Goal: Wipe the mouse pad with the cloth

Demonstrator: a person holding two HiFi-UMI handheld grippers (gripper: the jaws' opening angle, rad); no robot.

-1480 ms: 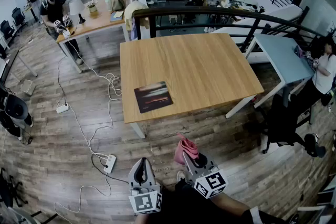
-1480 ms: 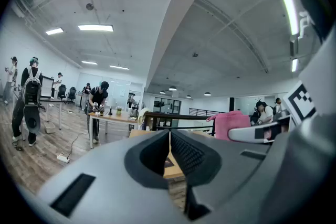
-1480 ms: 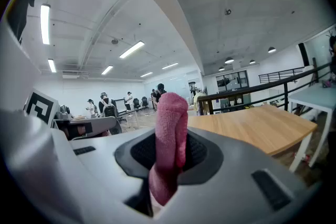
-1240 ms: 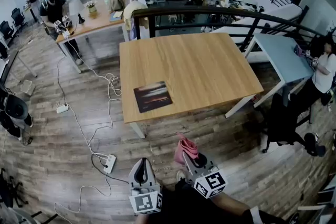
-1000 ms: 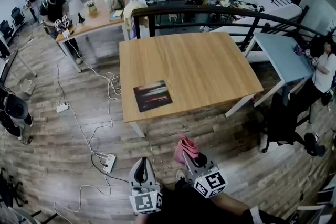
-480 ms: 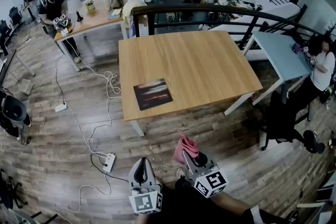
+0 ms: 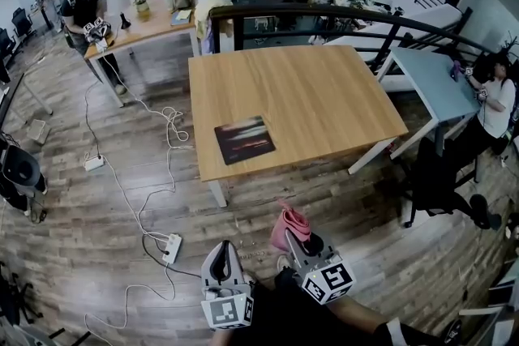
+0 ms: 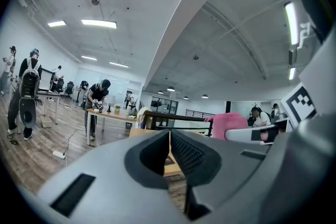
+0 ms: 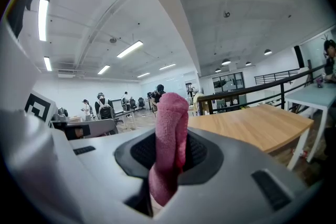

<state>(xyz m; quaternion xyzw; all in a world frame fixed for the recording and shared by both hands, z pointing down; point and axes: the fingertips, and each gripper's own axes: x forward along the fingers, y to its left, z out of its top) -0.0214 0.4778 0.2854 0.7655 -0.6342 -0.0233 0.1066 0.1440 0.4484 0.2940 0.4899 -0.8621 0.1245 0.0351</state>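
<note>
A dark mouse pad [image 7: 244, 139] with pale streaks lies near the front left corner of the wooden table [image 7: 308, 93]. My right gripper [image 7: 296, 235] is shut on a folded pink cloth [image 7: 288, 226], which sticks up between the jaws [image 9: 170, 139]. It hangs over the floor, well short of the table. My left gripper [image 7: 220, 258] is shut with nothing in it, beside the right one. In the left gripper view the left gripper [image 8: 169, 157] points toward the table and the pink cloth [image 8: 229, 120] shows at the right.
White cables and power strips [image 7: 170, 248] trail over the wood floor left of the table. A black railing [image 7: 324, 16] runs behind the table. A pale blue table [image 7: 438, 85] and a black chair [image 7: 434, 186] stand at the right. People work at a desk [image 7: 134, 24] far left.
The head view has shifted a little: the table and mouse pad now sit slightly right and lower. Both grippers keep their places and the cloth stays held.
</note>
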